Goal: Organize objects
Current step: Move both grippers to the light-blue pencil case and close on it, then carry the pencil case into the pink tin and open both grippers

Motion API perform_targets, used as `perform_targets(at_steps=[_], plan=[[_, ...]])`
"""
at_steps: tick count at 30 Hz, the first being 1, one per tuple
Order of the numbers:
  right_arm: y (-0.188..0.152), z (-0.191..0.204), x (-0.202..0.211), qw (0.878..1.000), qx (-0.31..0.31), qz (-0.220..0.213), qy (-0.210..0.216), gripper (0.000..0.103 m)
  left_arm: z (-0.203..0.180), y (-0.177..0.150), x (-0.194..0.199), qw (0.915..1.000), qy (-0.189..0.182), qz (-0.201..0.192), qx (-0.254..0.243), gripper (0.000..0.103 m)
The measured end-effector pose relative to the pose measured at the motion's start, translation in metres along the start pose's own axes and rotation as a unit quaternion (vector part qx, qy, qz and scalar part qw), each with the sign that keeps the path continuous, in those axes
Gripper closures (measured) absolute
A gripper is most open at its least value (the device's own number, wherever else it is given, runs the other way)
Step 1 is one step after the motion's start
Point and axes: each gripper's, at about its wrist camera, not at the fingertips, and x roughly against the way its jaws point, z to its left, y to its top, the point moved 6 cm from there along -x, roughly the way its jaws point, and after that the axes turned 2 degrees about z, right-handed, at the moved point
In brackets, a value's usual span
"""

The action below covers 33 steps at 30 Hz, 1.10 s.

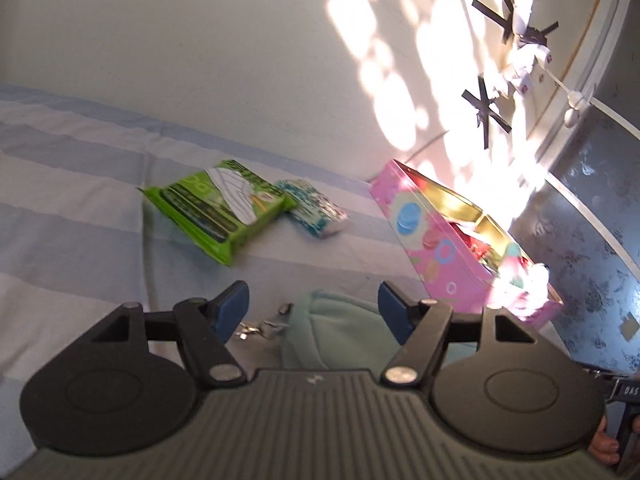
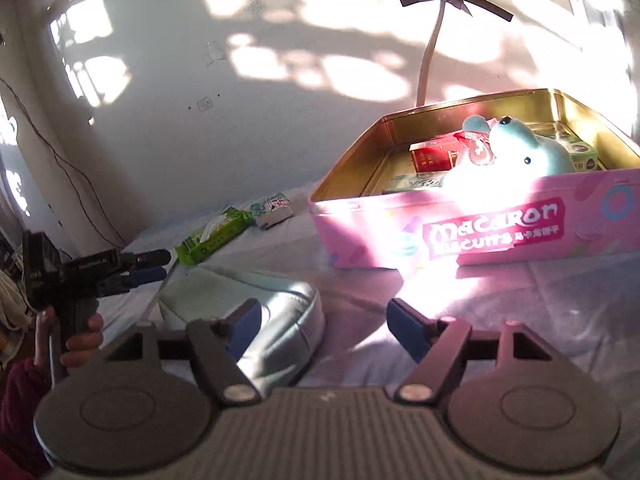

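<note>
A pink macaron tin point(image 2: 380, 224) stands open on the striped sheet. Inside it lie a pale blue plush toy point(image 2: 516, 148), a red box point(image 2: 432, 156) and a green box point(image 2: 580, 156). My right gripper point(image 2: 324, 328) is open and empty, in front of the tin, with a mint pouch point(image 2: 248, 304) under its left finger. My left gripper point(image 1: 314, 308) is open above the same pouch point(image 1: 336, 320), not pressing it. Beyond lie a green packet point(image 1: 218, 206), a teal patterned packet point(image 1: 316, 208) and the tin point(image 1: 424, 232) to the right.
A small metal keyring point(image 1: 256, 328) lies beside the pouch. The white wall point(image 1: 240, 80) runs behind the bed, with a taped cable point(image 2: 432, 40) on it. A hand point(image 2: 80, 340) holds the left gripper point(image 2: 158, 266) at the bed's left edge.
</note>
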Motion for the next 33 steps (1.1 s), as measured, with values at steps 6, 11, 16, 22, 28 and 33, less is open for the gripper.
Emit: perform_targets(at_steps=[6, 11, 16, 22, 28, 33], plan=[[-0.028, 0.034, -0.025, 0.991, 0.128, 0.024, -0.023, 0.019, -0.017, -0.018, -0.015, 0.9981, 0.027, 0.047, -0.029, 0.031], [-0.038, 0.052, -0.056, 0.982, 0.180, 0.045, -0.023, 0.016, -0.013, -0.026, -0.018, 0.9972, 0.033, 0.066, -0.013, 0.031], [-0.027, 0.065, -0.057, 0.981, 0.191, 0.014, -0.023, 0.024, -0.021, -0.019, -0.014, 0.9978, 0.047, 0.045, -0.008, 0.035], [0.031, 0.054, -0.008, 0.973, 0.212, -0.086, -0.032, 0.024, -0.072, 0.035, -0.015, 0.9998, -0.004, -0.001, -0.019, 0.035], [0.079, -0.009, 0.008, 0.974, 0.184, -0.103, -0.079, 0.025, -0.143, 0.066, -0.081, 0.9977, -0.019, 0.005, -0.065, 0.035], [0.109, -0.076, 0.004, 0.982, 0.131, -0.092, -0.098, 0.025, -0.182, 0.080, -0.145, 0.9963, -0.027, 0.024, -0.078, 0.035]])
